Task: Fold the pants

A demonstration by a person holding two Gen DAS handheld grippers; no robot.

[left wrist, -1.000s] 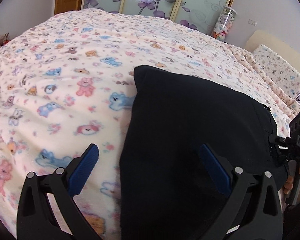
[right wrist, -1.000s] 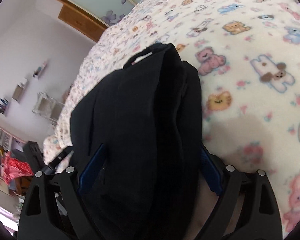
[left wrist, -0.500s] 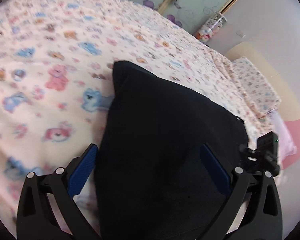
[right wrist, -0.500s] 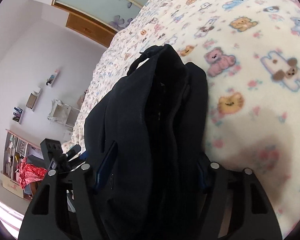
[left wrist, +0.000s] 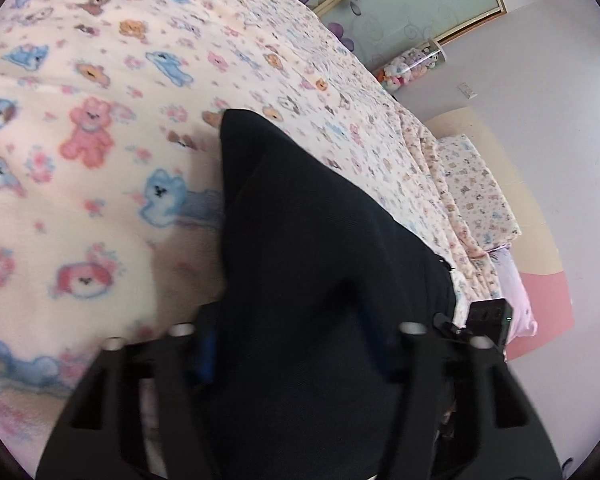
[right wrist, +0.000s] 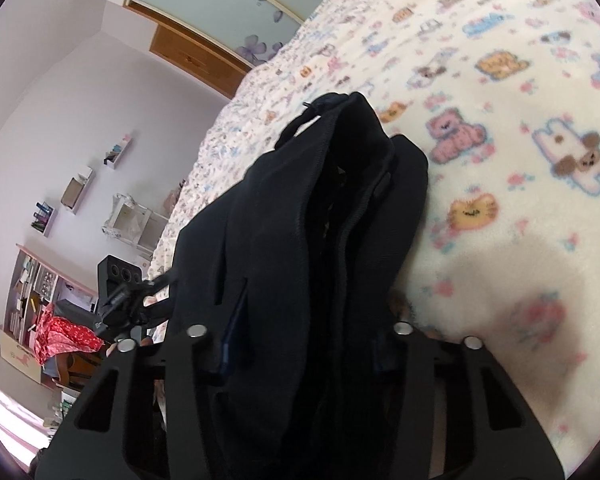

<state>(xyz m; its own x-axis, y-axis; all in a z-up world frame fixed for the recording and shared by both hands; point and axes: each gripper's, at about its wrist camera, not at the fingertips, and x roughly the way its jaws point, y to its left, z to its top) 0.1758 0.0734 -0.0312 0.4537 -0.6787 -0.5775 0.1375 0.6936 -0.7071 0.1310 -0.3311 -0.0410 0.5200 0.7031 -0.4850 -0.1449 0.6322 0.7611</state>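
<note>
**2 grippers pinching the folded pants at the near edge of the bed**

The left gripper (left wrist: 296, 344) is clamping the black pants (left wrist: 320, 240), its 2 fingers drawn in tight against the cloth so that only a sliver of blue pad is showing on the left side. The pants are running straight ahead of it as a flat, smooth panel, tapering to a corner far in front, with the teddy-bear blanket (left wrist: 100, 160) spreading out to its left and beyond. Gripping at the near end seems to be giving control over the whole panel, since the far corner can trail and settle flat.

The right gripper (right wrist: 304, 344) is likewise biting down on the pants (right wrist: 320, 220), but here the fabric is bunching into several stacked layers rising between and ahead of its fingers, with a loop of the waistband poking out at the far tip. The blanket (right wrist: 520, 120) is lying to its right and ahead. Holding all layers at once is probably keeping the fold from sliding open.

The 2 holds are sitting on opposite sides of the same bundle, so the cloth is being kept taut between them. Each gripper's camera mount is peeking into the other's view, confirming they are near each other. Judging by the layers, at least 1 fold is already in.
</note>
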